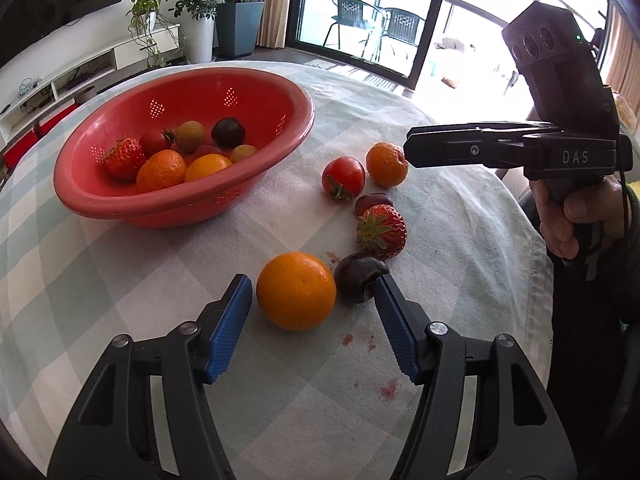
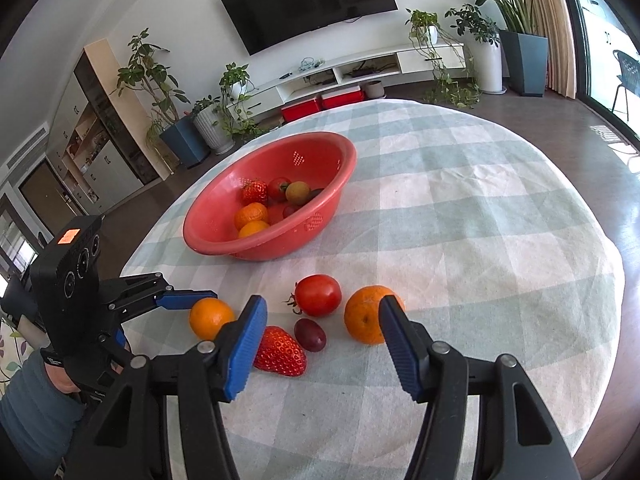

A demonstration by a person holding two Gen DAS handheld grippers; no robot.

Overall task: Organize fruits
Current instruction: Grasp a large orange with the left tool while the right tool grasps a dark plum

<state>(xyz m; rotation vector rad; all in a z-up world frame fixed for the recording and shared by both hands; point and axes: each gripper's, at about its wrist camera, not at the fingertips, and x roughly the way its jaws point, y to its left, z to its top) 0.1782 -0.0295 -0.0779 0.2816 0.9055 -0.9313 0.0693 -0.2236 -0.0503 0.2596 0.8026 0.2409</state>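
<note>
A round table (image 1: 120, 300) with a pale checked cloth holds a red colander (image 1: 120, 204) already part-filled with fruit. Six fruits lie loose nearby. The left gripper (image 1: 312, 292) is open around a loose orange (image 1: 296, 290), pads not yet touching; a dark plum (image 1: 358, 276) sits just beside its right pad. The right gripper (image 2: 322, 320) is open above a strawberry (image 2: 280, 352), a tomato (image 2: 320, 294) and a grape (image 2: 310, 334). For a clean pick, centre on the orange alone and close gently, keeping the plum outside.

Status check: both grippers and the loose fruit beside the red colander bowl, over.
Left gripper open around smooth orange. Right gripper open above strawberry. Red colander bowl part-filled. Dark plum crowds left finger.
</note>
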